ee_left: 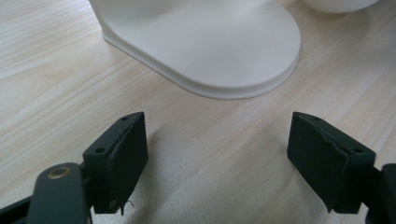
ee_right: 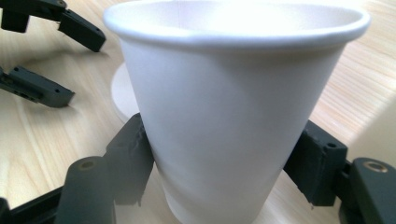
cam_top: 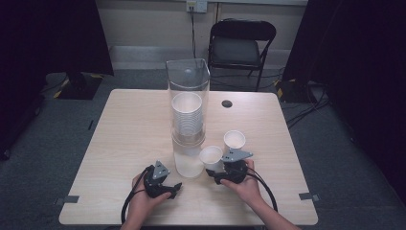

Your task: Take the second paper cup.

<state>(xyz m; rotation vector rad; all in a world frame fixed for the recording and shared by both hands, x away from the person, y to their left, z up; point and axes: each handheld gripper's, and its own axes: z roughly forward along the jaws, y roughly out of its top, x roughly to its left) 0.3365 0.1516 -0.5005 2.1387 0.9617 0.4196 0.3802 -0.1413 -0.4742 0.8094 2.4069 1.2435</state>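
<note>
On the left, our left gripper [cam_top: 175, 188] rests on the table [cam_top: 119, 134], jaws apart and empty, before the dispenser [cam_top: 187, 120] with its stacked cups. Our right gripper [cam_top: 214, 173] clasps a white paper cup [cam_top: 211, 157] just right of the dispenser's base. Another cup [cam_top: 234, 139] already stands beyond; we judge more remain to pull.
</note>
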